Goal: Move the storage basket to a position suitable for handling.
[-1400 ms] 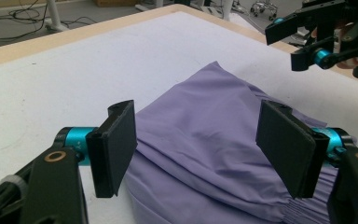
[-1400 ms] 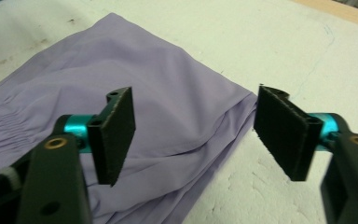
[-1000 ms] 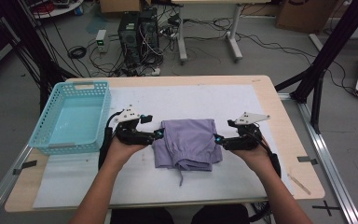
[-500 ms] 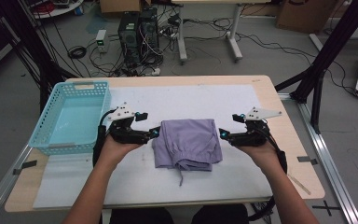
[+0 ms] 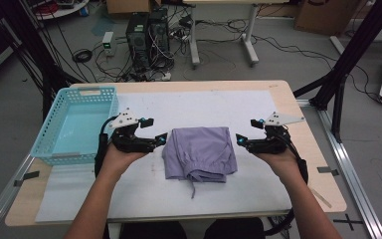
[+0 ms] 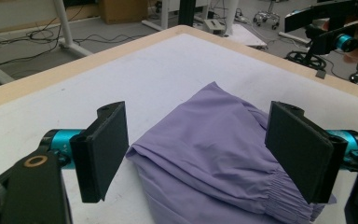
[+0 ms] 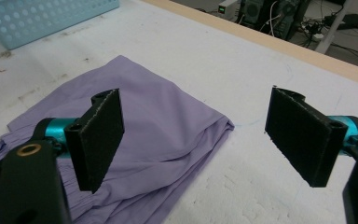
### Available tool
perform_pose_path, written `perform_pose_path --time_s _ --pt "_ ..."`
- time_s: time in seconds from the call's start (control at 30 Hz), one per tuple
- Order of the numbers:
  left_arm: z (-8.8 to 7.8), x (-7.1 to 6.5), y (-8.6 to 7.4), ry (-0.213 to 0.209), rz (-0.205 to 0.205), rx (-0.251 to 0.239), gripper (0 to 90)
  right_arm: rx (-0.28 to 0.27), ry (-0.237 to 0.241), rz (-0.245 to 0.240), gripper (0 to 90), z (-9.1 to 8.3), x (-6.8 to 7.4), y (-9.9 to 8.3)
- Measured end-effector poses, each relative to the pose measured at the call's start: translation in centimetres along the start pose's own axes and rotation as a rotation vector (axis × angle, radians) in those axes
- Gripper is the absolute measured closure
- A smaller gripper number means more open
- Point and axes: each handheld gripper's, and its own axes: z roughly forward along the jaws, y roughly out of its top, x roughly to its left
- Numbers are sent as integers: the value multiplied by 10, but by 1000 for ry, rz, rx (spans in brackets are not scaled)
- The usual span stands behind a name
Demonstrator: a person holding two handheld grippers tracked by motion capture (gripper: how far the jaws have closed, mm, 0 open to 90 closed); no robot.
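Purple garment [image 5: 201,153]: folded, mid-surface [image 5: 204,102], between both tools.
Left hand-held gripper [image 5: 157,141]: released, jaws wide, just beside garment's edge.
Right hand-held gripper [image 5: 242,141]: released, jaws wide, near opposite edge.

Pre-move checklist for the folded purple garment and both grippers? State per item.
1. Left gripper jaws open, nothing clamped: ok.
2. Right gripper jaws open, nothing clamped: ok.
3. Purple garment folded, lying flat on the white mat: ok.
4. Grippers flank the garment, one on each side: ok.
5. Drawstring tucked in: not ok, it trails off the near edge.
6. Blue basket empty and within reach: ok, by the look of it.
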Motion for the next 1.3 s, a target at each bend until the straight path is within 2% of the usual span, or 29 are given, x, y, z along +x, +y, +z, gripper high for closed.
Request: perform_pose_path --time_s 0.2,0.47,0.57,0.67,0.93,1.03,1.2,1.3 --pt "-2 3 2 22 -17 3 214 -9 -7 10 199 -3 -3 0" --pt "-9 7 12 46 -9 2 214 2 -11 15 199 0 -4 -2" --pt "-21 20 18 90 -22 -10 214 5 -8 15 199 0 -4 -3" --pt "-32 33 19 130 -54 -26 214 12 -5 15 199 1 -3 -3" --pt "-62 71 19 247 -101 -12 214 20 -4 7 199 6 -2 -2" --pt "-67 87 15 280 -146 -9 214 25 -1 9 199 8 -2 -1" --pt "-69 106 6 334 -194 9 214 30 -1 3 199 11 -2 -2" --pt "-65 113 2 347 -200 29 214 34 1 10 199 11 -3 -2"
